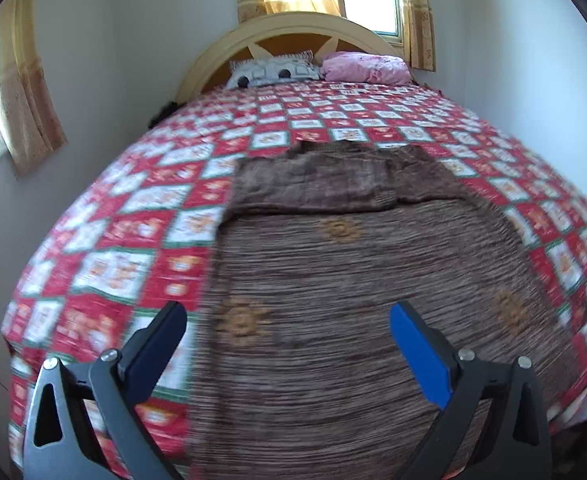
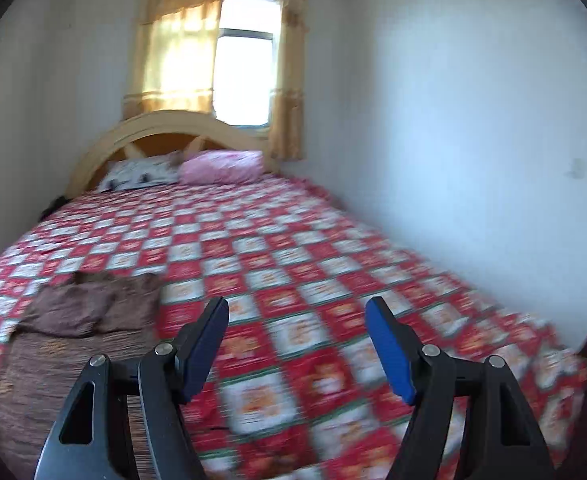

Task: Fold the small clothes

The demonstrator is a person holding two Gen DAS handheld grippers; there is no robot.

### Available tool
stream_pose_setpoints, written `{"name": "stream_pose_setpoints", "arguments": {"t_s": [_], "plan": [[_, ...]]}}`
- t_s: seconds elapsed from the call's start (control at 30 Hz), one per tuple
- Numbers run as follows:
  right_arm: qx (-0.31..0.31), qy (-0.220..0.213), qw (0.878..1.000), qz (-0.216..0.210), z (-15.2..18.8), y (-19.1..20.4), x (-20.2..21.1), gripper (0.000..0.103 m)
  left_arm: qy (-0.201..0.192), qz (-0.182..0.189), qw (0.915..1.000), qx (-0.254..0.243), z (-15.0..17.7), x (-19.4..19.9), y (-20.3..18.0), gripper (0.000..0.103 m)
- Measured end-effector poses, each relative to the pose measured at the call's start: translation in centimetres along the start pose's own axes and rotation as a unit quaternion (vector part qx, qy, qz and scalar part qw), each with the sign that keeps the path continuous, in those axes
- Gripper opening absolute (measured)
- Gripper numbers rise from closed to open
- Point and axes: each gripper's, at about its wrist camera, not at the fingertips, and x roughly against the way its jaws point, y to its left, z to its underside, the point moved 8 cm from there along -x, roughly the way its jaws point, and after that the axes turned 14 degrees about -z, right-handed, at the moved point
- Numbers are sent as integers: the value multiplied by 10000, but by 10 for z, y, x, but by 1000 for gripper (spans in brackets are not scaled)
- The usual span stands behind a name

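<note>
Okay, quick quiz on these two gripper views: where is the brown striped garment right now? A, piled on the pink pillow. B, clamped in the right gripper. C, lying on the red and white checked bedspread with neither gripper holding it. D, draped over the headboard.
C: the brown garment lies spread on the checked bedspread, while the left gripper and right gripper both stand open with nothing between their pads.

Ribbed matt brown knit garment [image 1: 373,300] (cloth), printed cotton-like bedspread [image 1: 113,260], glossy wooden headboard [image 1: 293,26]

Both wrist views face the headboard [image 1: 293,30] — left nearer the bedspread [image 2: 293,248].
</note>
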Motion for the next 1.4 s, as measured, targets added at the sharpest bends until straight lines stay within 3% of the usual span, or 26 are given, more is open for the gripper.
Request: {"name": "stream_pose_setpoints", "arguments": {"t_s": [0.07,0.17,0.23,0.3,0.4,0.47,0.53,0.6,0.63,0.7,0.8,0.9,1.0,1.1,1.17,1.2,1.33,1.4], "plan": [[149,-162,9980,596,-14,-43,20,71,-177,-393,9987,-280,7,0,22,103],[244,-452,9843,1686,-41,-110,65,71,-187,-922,9938,-593,27,-4,64,103],[129,-870,9745,2062,-59,-135,100,71,-40,-1132,9918,-597,40,-8,88,103],[153,-1180,9713,2059,-68,-139,121,71,189,-1191,9919,-411,55,-11,110,103],[646,-1054,9821,1423,-60,-109,113,72,509,-921,9944,24,75,-14,122,103],[1004,-473,9925,508,-32,-69,80,72,755,-565,9955,98,85,-19,110,103],[1144,304,9917,-505,11,-25,42,72,924,-325,9952,67,93,-24,93,103],[952,1081,9787,-1464,62,14,8,71,1010,-160,9948,-17,100,-25,78,103],[735,1542,9655,-1965,92,35,-11,71,1031,-70,9946,-97,103,-25,69,103],[353,2171,9429,-2500,138,62,-36,71,1039,13,9943,-233,110,-26,56,103],[27,2681,9182,-2917,182,82,-55,71,1220,226,9918,-310,124,-30,43,103],[30,2911,9042,-3125,200,91,-58,71,1421,739,9871,-46,137,-32,31,103],[396,2845,9079,-3053,203,97,-55,71,1393,997,9851,177,139,-30,26,103],[565,2910,9005,-3183,205,103,-51,71,1309,1124,9849,111,139,-23,22,97],[646,2909,8974,-3254,208,108,-46,64,1258,1203,9847,62,138,-18,19,93],[712,2895,8978,-3243,209,111,-42,54,1236,1224,9848,41,139,-16,18,91],[710,2487,9140,-3126,180,106,-37,52,1171,1260,9851,77,138,-14,16,91],[633,2379,9161,-3164,167,107,-42,52,1135,1268,9854,86,138,-14,14,91]]}}
